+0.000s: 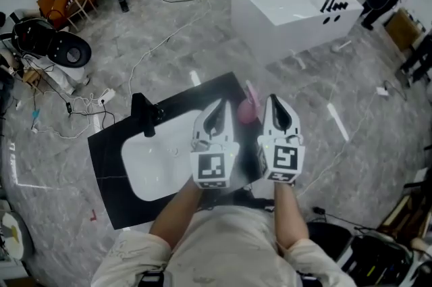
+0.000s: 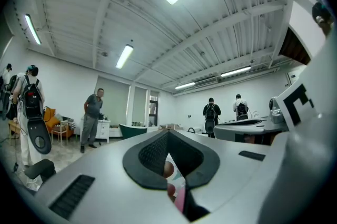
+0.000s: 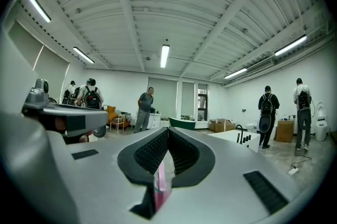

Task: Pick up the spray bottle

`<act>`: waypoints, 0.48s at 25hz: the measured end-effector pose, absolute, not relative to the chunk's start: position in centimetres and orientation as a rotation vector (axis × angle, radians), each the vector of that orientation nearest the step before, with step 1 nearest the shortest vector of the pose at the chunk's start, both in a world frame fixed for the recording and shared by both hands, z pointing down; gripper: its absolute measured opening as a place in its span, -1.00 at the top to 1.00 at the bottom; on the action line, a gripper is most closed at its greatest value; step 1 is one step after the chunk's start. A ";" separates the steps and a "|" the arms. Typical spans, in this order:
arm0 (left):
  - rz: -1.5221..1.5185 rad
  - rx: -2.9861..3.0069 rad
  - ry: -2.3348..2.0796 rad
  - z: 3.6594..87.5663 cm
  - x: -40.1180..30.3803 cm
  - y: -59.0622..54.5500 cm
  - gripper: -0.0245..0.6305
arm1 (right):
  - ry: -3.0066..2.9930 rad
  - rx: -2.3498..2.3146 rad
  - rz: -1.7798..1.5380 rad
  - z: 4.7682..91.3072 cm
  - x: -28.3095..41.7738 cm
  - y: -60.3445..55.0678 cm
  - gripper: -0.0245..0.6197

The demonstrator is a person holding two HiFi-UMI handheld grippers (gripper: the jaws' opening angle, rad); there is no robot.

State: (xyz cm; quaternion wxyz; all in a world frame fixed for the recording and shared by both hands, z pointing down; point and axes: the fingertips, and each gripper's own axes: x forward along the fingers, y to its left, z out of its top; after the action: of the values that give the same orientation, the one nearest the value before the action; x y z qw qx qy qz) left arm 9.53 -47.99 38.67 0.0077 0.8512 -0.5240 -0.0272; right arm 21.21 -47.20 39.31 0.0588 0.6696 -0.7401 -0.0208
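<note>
**Approach to the grasp.** The spray bottle (image 1: pixel 248 108), pink, stands upright near the far right corner of the black tabletop (image 1: pixel 111 201), just beyond the white sink basin (image 1: pixel 152 167). It sits between my two tools and a little ahead of them. The left tool (image 1: pixel 217 107) is just to its left and the right tool (image 1: pixel 275 103) just to its right, and as far as I can tell neither touches it. Both tools point level, with jaws pressed together and nothing held. In each gripper view only a sliver of pink shows through the slit below the closed tips. The black faucet (image 1: pixel 143 113) stands along the tabletop's far edge toward the left, well apart from the bottle.

To do this step well, I judge that one tool, probably the right, must first spread its jaws wider than the bottle's body. It should then advance level until the pads straddle the body below the trigger head, and close squarely on it. Closing too high or off-centre could tip this tall bottle over the nearby edge, so the lift should go straight up.
</note>
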 end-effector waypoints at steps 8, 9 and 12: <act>-0.090 2.640 -1.709 39.6 13.5 -51.4 0.92 | -2.301 1.874 0.053 44.8 23.7 -52.2 0.81; -0.087 2.639 -1.718 39.6 13.5 -51.5 0.92 | -2.304 1.849 0.069 45.5 23.5 -52.5 0.77; -0.063 2.622 -1.737 39.7 13.5 -51.6 0.92 | -2.306 1.775 0.101 47.3 23.1 -53.2 0.65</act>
State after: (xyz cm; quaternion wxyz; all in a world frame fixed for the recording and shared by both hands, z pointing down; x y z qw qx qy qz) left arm 13.45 -51.60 39.72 -0.0024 0.8335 -0.5522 -0.0201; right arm 23.06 -53.22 47.27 0.1146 0.6057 -0.7866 0.0345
